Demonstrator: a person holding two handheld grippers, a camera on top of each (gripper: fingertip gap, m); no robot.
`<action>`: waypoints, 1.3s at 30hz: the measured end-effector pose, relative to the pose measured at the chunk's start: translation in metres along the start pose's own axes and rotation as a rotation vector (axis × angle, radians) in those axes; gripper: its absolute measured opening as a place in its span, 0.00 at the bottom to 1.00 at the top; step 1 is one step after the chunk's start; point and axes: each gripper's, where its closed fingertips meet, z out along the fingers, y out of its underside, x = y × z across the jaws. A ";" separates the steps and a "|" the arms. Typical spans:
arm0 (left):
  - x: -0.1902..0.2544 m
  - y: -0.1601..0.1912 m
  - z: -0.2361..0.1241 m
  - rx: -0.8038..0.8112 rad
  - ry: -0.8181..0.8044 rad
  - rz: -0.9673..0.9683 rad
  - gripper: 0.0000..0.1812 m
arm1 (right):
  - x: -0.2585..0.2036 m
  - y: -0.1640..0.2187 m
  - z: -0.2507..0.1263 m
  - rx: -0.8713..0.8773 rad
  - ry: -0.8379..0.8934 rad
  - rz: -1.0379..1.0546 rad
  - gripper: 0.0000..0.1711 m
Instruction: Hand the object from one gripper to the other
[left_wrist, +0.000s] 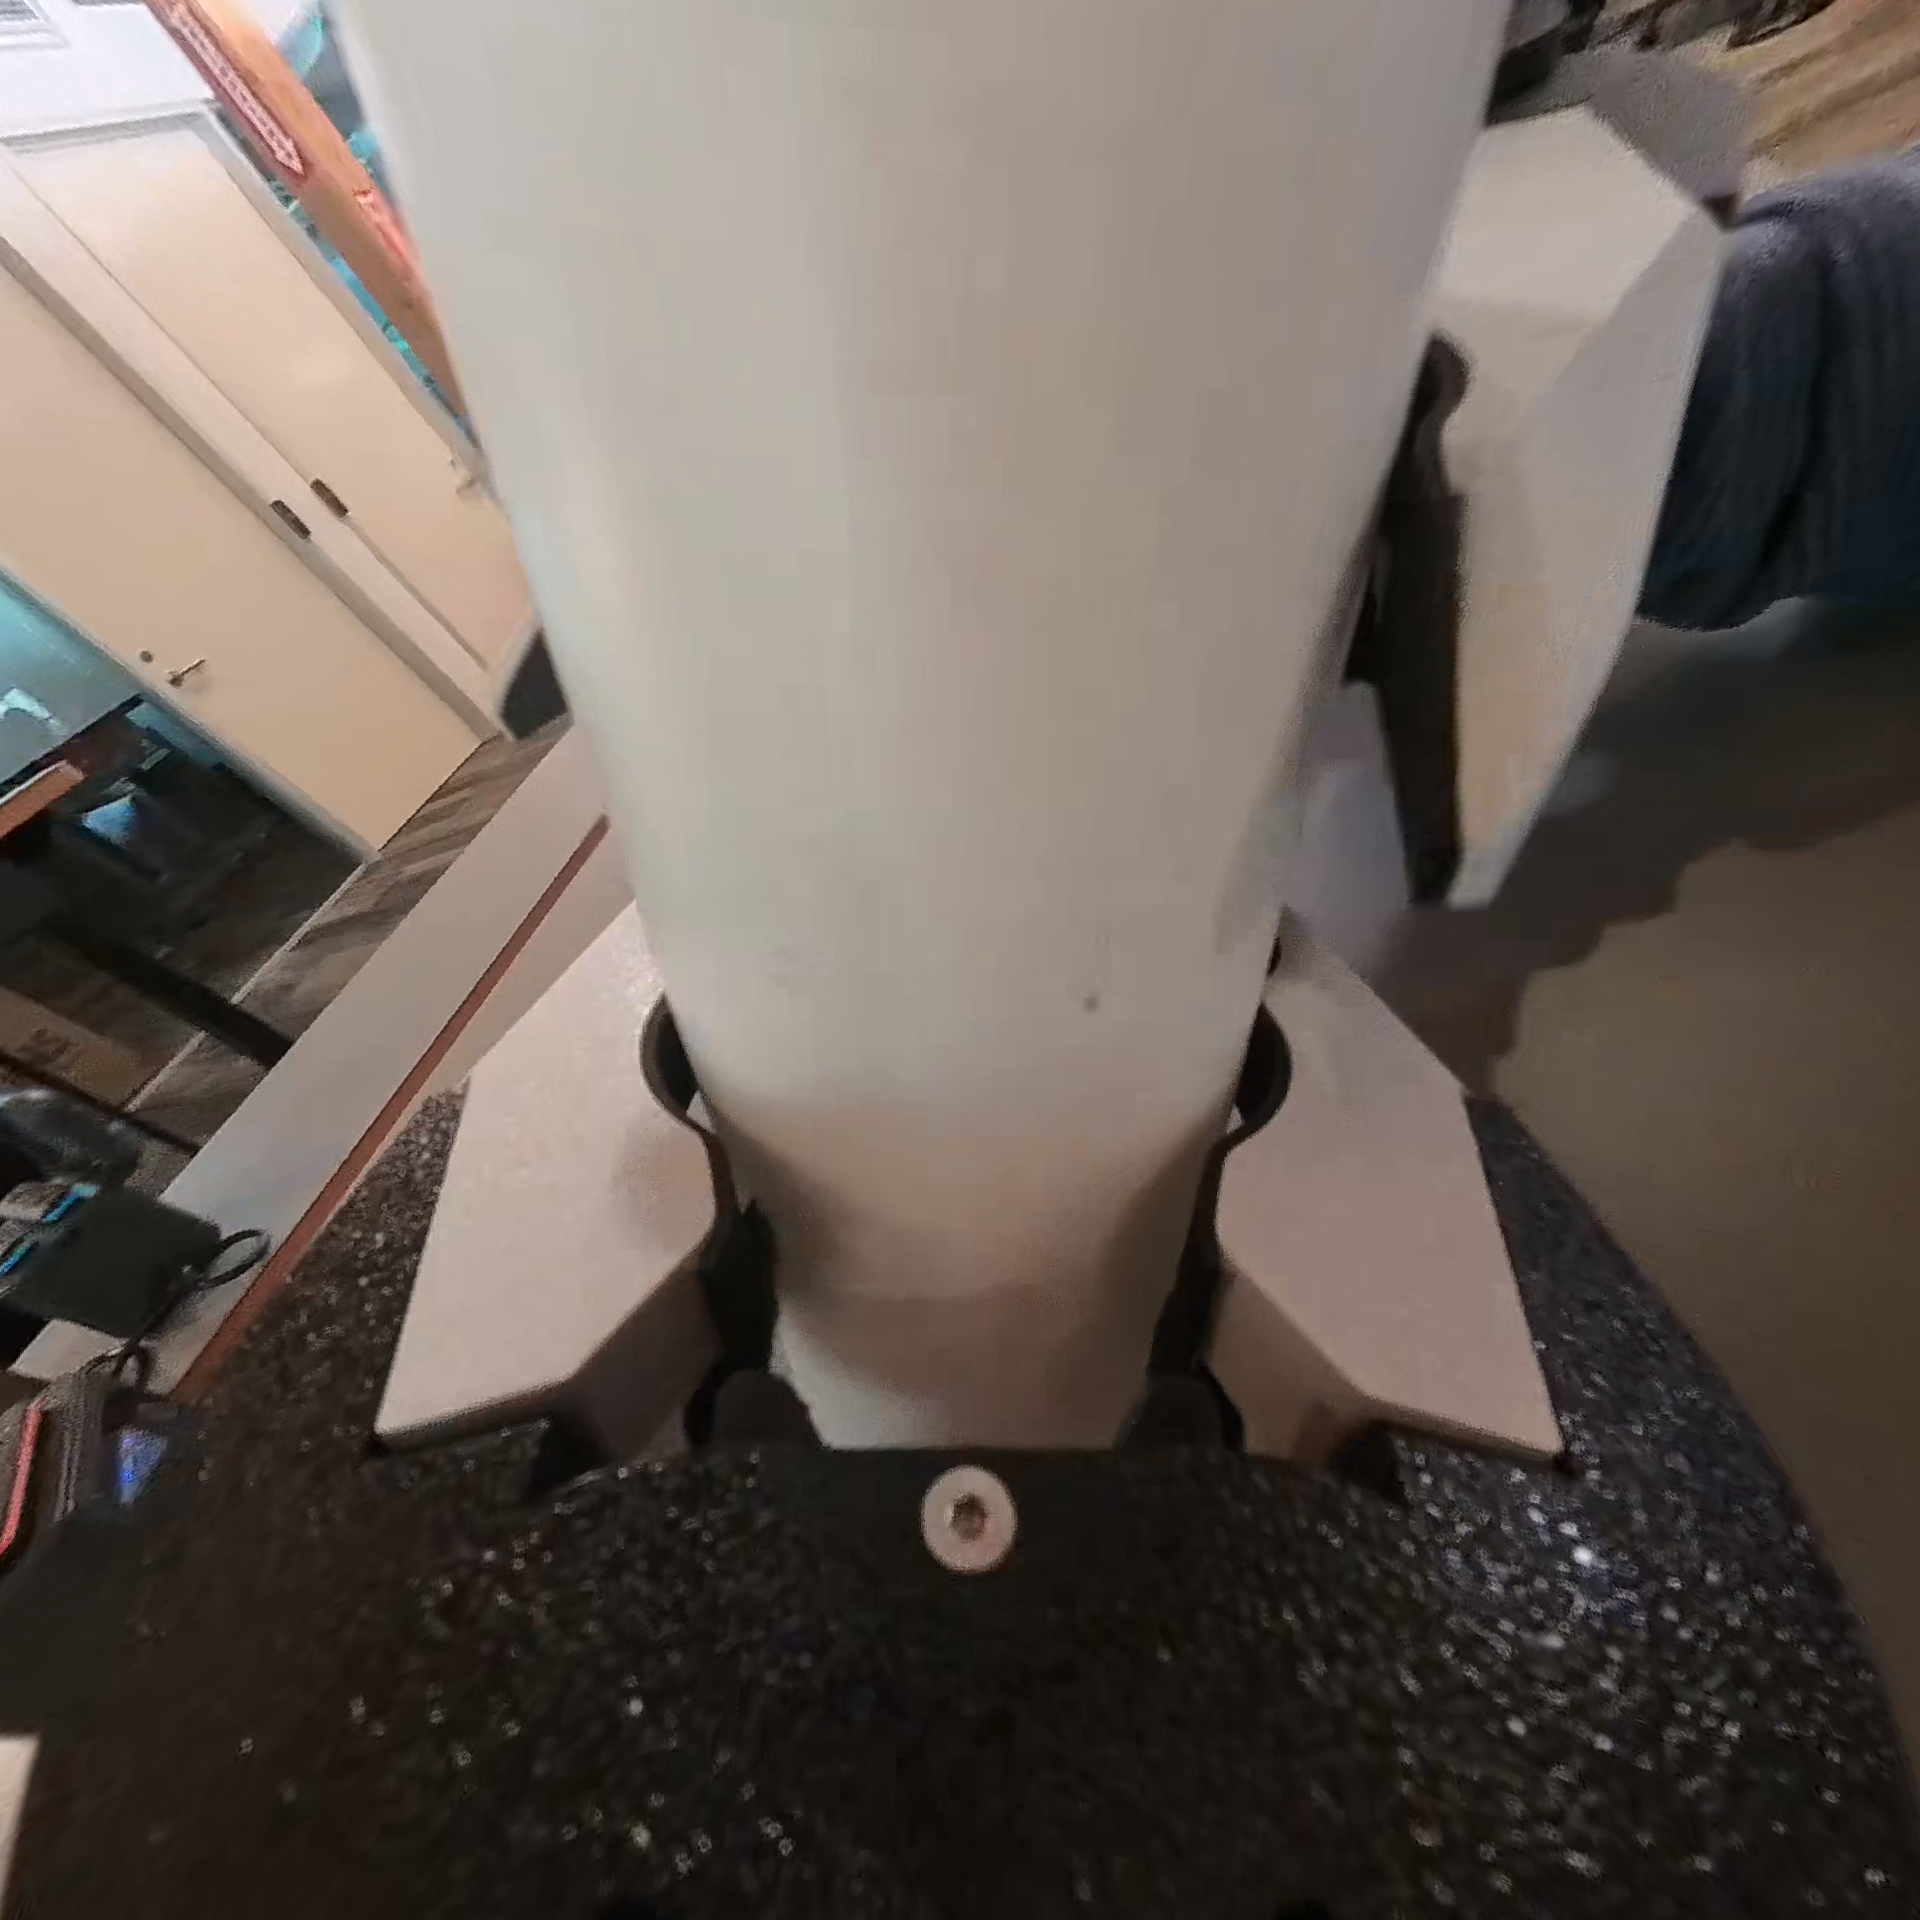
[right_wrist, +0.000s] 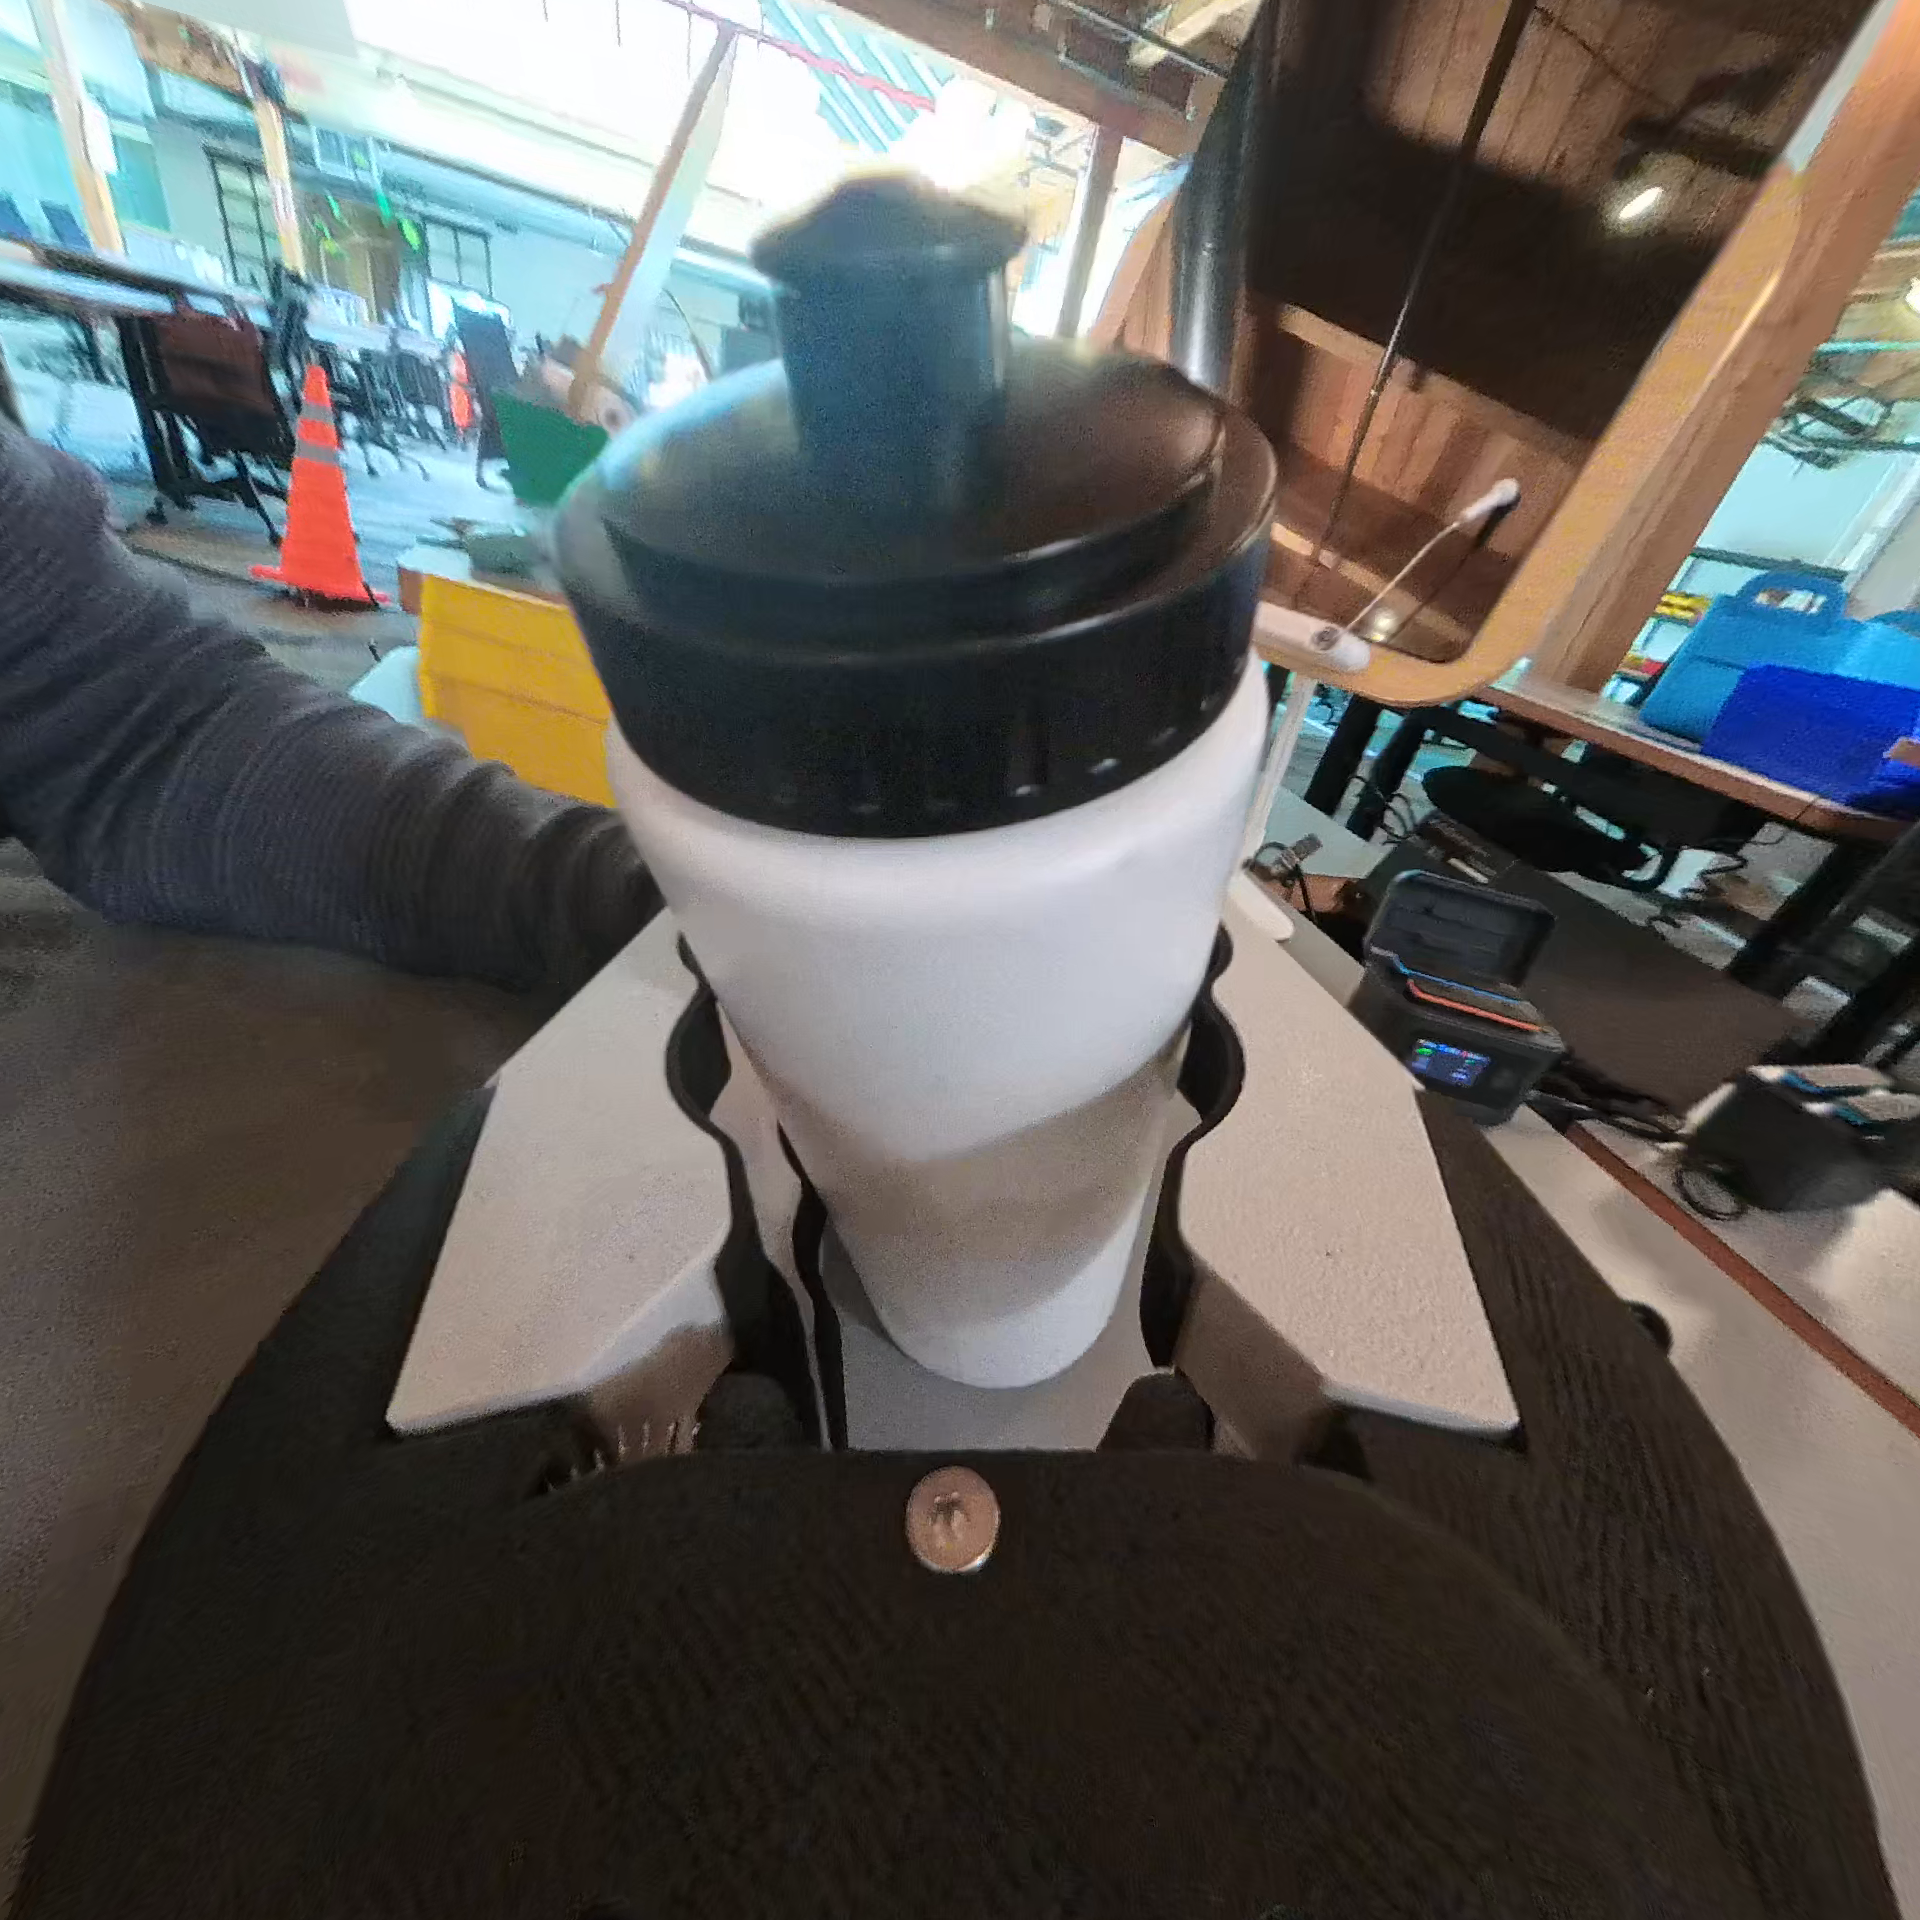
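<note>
Between both grippers sits one white bottle: left gripper pinches its body; right gripper seemingly clamps it too, and only its view shows the black cap.

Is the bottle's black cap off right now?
No. In the right wrist view the black cap sits on top of the white bottle, its spout pointing up, between the right gripper fingers.

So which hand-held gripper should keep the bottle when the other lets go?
Right, probably. The right hand-held gripper clasps the bottle further along its body, while the left hand-held gripper seems to pinch only one end.
</note>
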 end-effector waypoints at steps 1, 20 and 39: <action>-0.002 0.001 0.001 -0.014 -0.021 0.005 0.57 | 0.001 0.001 0.001 -0.015 0.012 -0.020 0.52; -0.057 -0.023 -0.027 0.193 -0.218 -0.375 0.68 | 0.107 0.033 -0.051 -0.605 0.857 -1.064 0.52; -0.044 -0.036 -0.015 0.198 -0.265 -0.400 0.46 | 0.094 0.019 -0.039 -0.568 0.851 -1.287 0.52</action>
